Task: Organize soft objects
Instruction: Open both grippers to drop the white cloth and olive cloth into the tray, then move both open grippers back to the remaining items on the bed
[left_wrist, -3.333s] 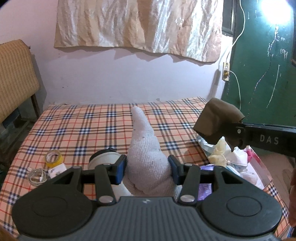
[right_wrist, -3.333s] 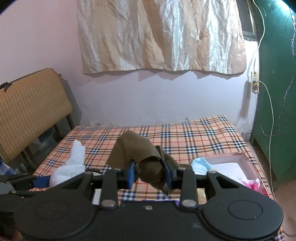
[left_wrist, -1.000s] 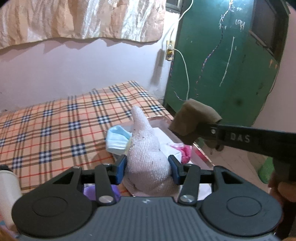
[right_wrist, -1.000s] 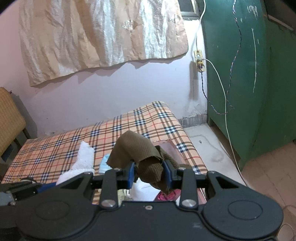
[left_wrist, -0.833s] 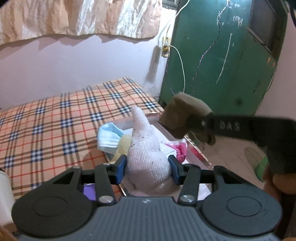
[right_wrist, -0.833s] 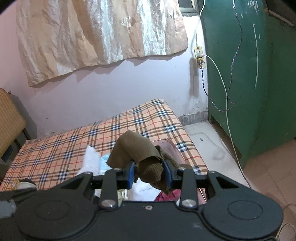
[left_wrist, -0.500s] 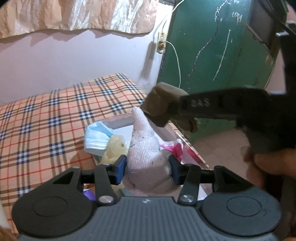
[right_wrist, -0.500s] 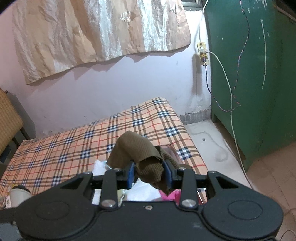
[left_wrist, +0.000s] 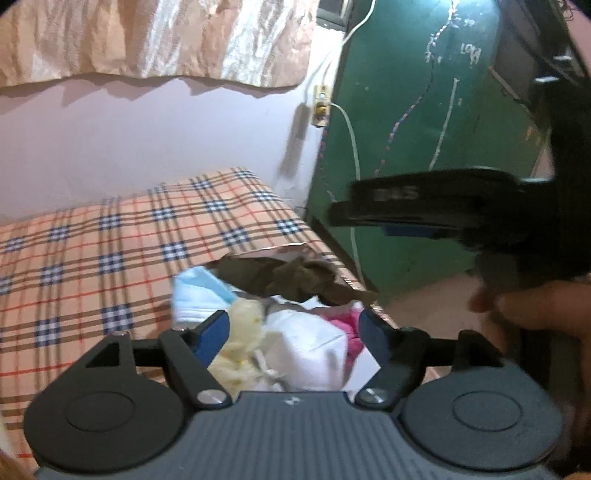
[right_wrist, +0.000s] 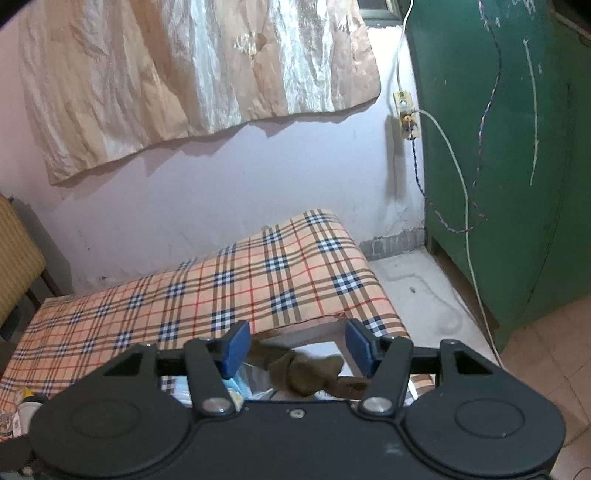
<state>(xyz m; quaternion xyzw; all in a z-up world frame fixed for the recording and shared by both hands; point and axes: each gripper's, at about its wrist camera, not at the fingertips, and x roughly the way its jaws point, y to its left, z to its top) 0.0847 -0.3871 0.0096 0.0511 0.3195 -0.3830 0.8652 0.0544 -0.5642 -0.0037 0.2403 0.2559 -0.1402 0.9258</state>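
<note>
Both your grippers are wide open w/ nothing in them rn. Left gripper (left_wrist: 293, 334) hangs right over the box (left_wrist: 295, 251) at the edge of the plaid bed (left_wrist: 110, 240), white sock (left_wrist: 306, 347) lying in it w/ the yellow cloth (left_wrist: 243, 325) and blue mask (left_wrist: 201, 286). Right gripper (right_wrist: 297, 349) is above the brown sock (right_wrist: 306, 373), which sits across the box's far end.

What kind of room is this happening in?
Probably a modest bedroom at home: a bed under a tan plaid checked sheet against a pale pink wall, a crinkled beige curtain hanging above, and a tall green painted cabinet beside a wall socket.
</note>
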